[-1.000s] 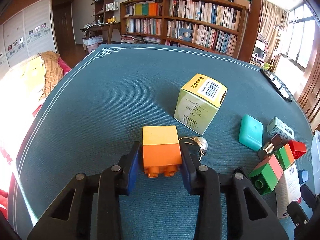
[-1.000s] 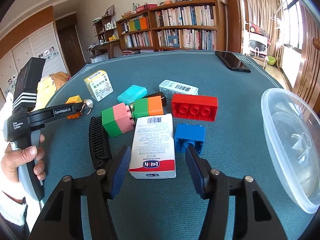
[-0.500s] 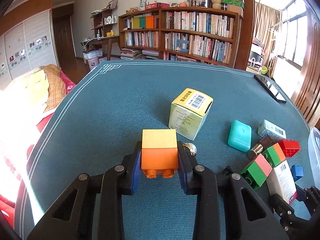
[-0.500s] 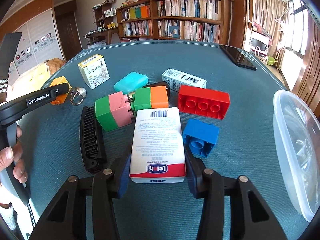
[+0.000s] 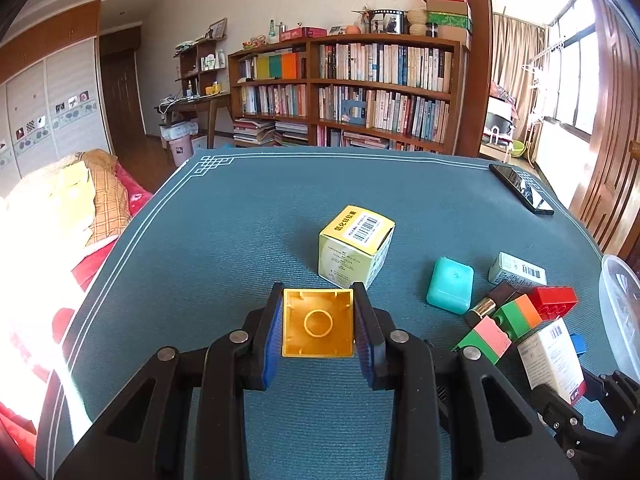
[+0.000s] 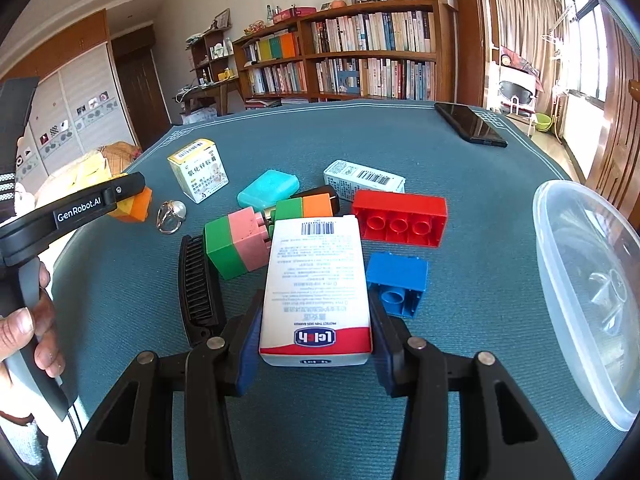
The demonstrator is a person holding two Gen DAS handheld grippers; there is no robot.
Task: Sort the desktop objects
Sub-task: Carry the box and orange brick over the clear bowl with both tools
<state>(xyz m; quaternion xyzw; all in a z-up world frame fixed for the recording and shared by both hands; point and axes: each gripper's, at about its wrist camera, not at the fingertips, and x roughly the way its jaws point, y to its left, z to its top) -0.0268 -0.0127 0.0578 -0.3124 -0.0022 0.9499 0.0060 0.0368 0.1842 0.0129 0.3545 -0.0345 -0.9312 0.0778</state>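
Note:
My left gripper [image 5: 318,308] is shut on a yellow-and-orange toy block [image 5: 318,328], held above the teal tablecloth with its hollow yellow underside facing the camera. In the right wrist view that same block [image 6: 136,204] shows at the far left, in the gripper a hand holds. My right gripper [image 6: 316,308] is shut on a white-and-red carton [image 6: 316,272] lying flat on the cloth, with both blue pads pressed against its long sides. Around the carton lie a green-pink block [image 6: 236,246], a green-orange block [image 6: 304,208], a red brick [image 6: 400,218] and a blue brick [image 6: 396,282].
A black comb [image 6: 198,280] lies left of the carton and a ring [image 6: 172,214] behind it. Farther back sit a yellow-green box [image 6: 198,170], a teal case [image 6: 268,190], a barcoded white box [image 6: 364,180] and a phone [image 6: 470,124]. A clear plastic bowl [image 6: 580,260] stands at the right.
The left gripper closed on the yellow-orange block and lifted it, tipping its underside toward the camera. The right gripper's jaws closed onto the white-and-red carton.

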